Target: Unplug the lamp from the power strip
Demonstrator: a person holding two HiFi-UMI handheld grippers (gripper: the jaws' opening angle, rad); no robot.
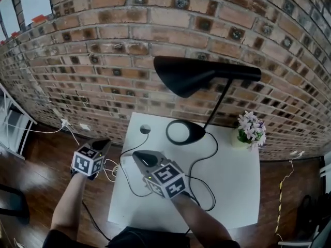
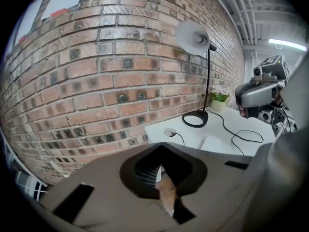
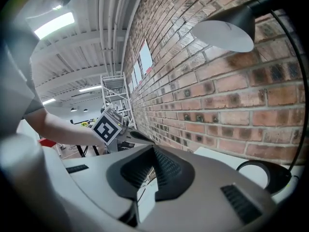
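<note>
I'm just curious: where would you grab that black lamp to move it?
Likely its thin stem, low down, coming from the table's front edge: the base is flat and wide, the shade broad, and the wall stands close behind.

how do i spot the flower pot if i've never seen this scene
Find the white table against the brick wall. At its far right corner, right of the black desk lamp, sits a small pot of pale purple flowers, the only plant there.

2 bare forearms reach forward and slightly down. The left gripper (image 1: pixel 100 144) sits lower left with its jaws together. The right gripper (image 1: pixel 140 156) sits beside it, jaws also together.
</note>
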